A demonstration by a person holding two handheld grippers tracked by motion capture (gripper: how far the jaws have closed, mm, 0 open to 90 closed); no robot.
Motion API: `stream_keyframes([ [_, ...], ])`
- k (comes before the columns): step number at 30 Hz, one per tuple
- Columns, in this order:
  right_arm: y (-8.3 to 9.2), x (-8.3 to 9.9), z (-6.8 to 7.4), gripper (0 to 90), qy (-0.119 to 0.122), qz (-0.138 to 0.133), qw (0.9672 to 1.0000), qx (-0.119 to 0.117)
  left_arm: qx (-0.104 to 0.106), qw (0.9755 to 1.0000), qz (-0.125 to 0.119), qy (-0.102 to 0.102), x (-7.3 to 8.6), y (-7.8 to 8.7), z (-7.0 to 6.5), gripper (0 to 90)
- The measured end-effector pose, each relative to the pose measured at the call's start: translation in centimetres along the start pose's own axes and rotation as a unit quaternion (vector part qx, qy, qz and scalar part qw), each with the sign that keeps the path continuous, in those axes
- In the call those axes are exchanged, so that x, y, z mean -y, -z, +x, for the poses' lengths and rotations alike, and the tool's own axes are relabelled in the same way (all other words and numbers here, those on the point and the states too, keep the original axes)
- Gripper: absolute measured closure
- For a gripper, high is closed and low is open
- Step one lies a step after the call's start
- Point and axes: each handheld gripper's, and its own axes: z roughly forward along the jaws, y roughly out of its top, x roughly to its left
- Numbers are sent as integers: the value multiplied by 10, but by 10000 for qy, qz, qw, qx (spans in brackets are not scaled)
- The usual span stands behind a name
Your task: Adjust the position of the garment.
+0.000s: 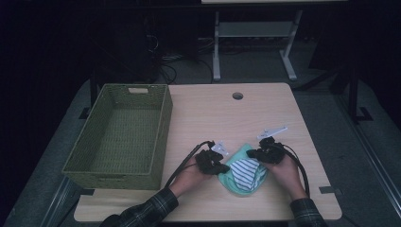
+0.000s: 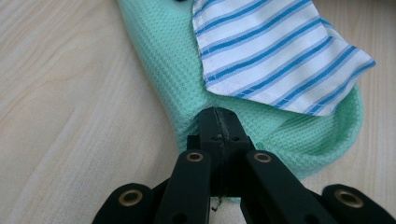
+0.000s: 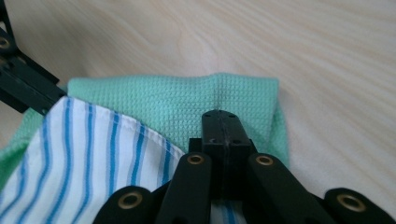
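A mint-green waffle cloth (image 1: pixel 242 151) lies near the table's front edge with a white cloth with blue stripes (image 1: pixel 246 172) on top of it. My left gripper (image 1: pixel 225 165) is at the cloth's left side and my right gripper (image 1: pixel 254 153) at its right side. In the left gripper view the jaws of my left gripper (image 2: pixel 219 114) are shut, pinching a fold of the green cloth (image 2: pixel 163 60) just below the striped cloth (image 2: pixel 275 46). In the right gripper view my right gripper (image 3: pixel 220 116) is shut on a puckered edge of the green cloth (image 3: pixel 187 98), with the striped cloth (image 3: pixel 84 154) at its left.
A green wicker basket (image 1: pixel 161 137) stands on the left part of the wooden table (image 1: pixel 227 118) with nothing in it. A round cable hole (image 1: pixel 237 96) sits near the far edge. Another desk's white legs (image 1: pixel 216 52) stand behind. Plaid sleeves enter from below.
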Motion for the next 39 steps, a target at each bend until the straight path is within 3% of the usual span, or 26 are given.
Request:
stream_keyframes([
  [5,2,0,1,898,23,-25,10000,7,50,9999,-131,45,-1,6,-1,896],
  [12,24,-6,-14,898,-103,-454,9988,133,240,9987,-419,138,1,30,-11,896],
  [14,23,-6,-21,898,-117,-403,9989,227,298,9986,-413,134,4,32,-15,896],
  [20,14,-7,-29,898,-132,-334,9993,78,402,9989,-187,151,14,23,-22,896],
  [28,-1,-3,-25,898,-25,-41,10000,-49,64,9999,111,13,14,10,-18,896],
  [39,5,6,-24,899,-52,2,10000,-6,-214,9993,156,275,8,8,5,897],
])
